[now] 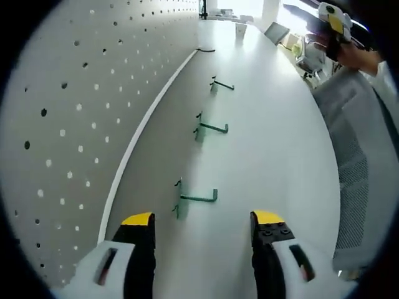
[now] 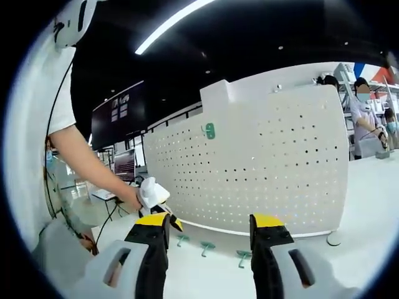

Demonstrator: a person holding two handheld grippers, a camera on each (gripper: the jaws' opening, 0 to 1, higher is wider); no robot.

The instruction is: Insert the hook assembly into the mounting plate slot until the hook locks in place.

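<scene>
Hooks (image 1: 198,198) lying loose in a row on table (image 1: 274,156), near pegboard (image 1: 75,112).
Left gripper (image 1: 202,219) wide, empty; right gripper (image 2: 209,223) wide, empty.

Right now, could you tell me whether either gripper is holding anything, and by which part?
Nothing is held. The left gripper and right gripper both stand open with empty jaws; the three green hooks lie untouched on the table.

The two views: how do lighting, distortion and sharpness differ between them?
Left gripper view: even light on the white table, soft shadows beside the green hooks, pegboard edge bent by the fisheye, far end washed out. Right gripper view: dark ceiling, one bright light strip, pegboard bulging but sharp.
</scene>
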